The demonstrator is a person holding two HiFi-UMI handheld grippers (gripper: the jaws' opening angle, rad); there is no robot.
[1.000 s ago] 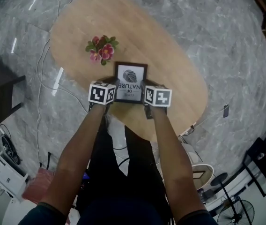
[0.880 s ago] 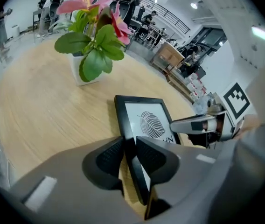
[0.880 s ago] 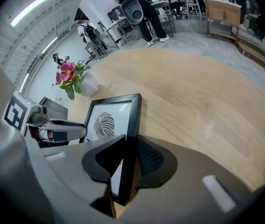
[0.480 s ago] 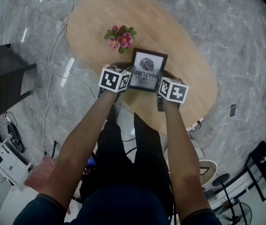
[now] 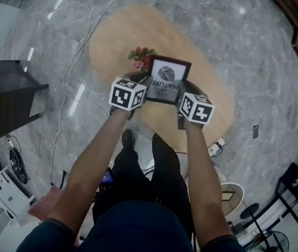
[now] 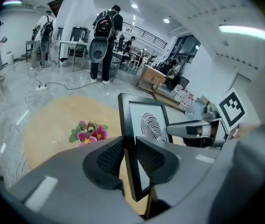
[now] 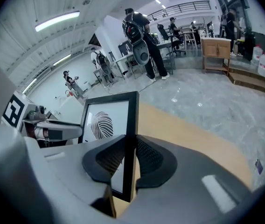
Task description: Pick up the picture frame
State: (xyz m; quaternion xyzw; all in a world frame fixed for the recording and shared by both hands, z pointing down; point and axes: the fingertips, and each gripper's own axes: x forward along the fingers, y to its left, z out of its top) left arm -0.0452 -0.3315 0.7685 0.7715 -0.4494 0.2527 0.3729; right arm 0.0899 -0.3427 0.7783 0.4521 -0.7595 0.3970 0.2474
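**Note-taker:** Where is the picture frame?

**Me:** Upper middle of the head view. The picture frame [image 5: 167,80] stands upright between my two tools. It has a black border and a white print with a dark, fingerprint-like motif.

**Note-taker:** Left tool?

**Me:** My left tool [image 6: 128,154] is clamped on the frame's left-hand edge. One ribbed pad presses on the front and one on the back, and the border runs up between them.

**Note-taker:** And the right?

**Me:** The same. My right tool [image 7: 129,157] is closed on the opposite edge, gripping low, near the bottom corner.

**Note-taker:** Is the frame off the desk?

**Me:** Hard to say. In both gripper views the bottom corner hangs below the pads with wood showing behind it. It looks clear of the top, but these angles don't let me rule out contact.

**Note-taker:** Surroundings?

**Me:** The oval wooden desk [image 5: 112,35] fills the upper middle of the head view and stands on a grey marbled floor [image 5: 254,51]. A small bunch of pink flowers [image 5: 141,56] sits on the desk just beyond the frame's upper left corner, partly covered by it. At the upper left of the left gripper view, a person [image 6: 103,41] stands on the floor well beyond the desk.
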